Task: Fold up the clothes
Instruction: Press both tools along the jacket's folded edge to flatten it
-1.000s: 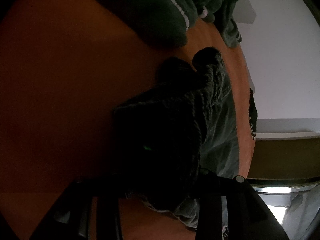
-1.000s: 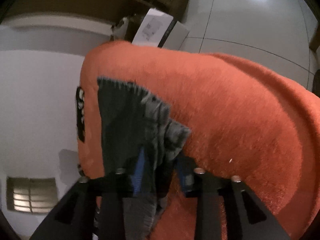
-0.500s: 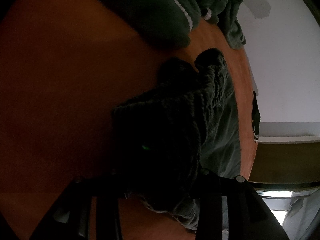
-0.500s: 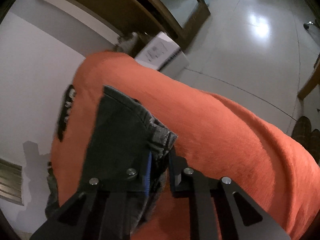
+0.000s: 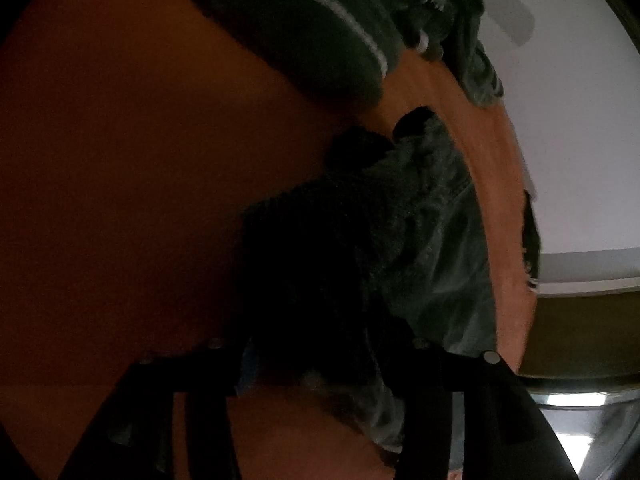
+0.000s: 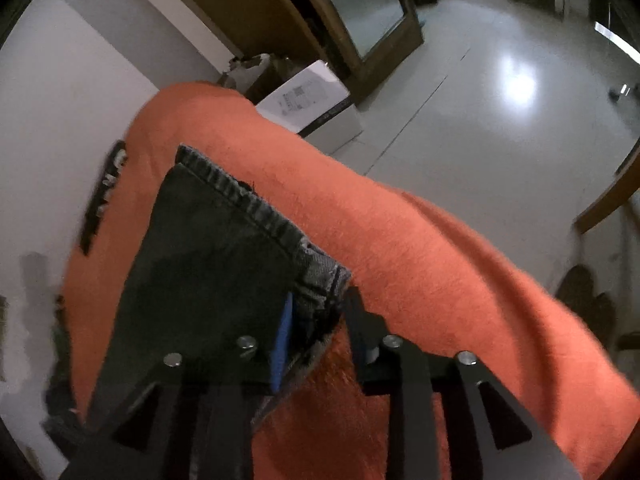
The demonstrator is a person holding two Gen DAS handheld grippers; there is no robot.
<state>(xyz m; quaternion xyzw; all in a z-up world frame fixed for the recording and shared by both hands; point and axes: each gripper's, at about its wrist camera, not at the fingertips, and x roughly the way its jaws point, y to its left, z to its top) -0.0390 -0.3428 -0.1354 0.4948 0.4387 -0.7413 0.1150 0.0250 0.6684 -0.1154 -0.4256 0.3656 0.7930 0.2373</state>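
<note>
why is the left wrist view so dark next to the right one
Left wrist view: underexposed, the dark jeans and orange cover sit in shadow against a bright wall, with slight blur. Right wrist view: well lit, glare on the floor, fisheye bending, motion blur at the edges.

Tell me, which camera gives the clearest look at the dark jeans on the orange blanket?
The right wrist view: there the dark jeans are well lit, with the stitched hem sharp against the orange blanket. The left wrist view shows the same garment mostly as a black shadowed mass, with only a grey-green stretch readable.
</note>
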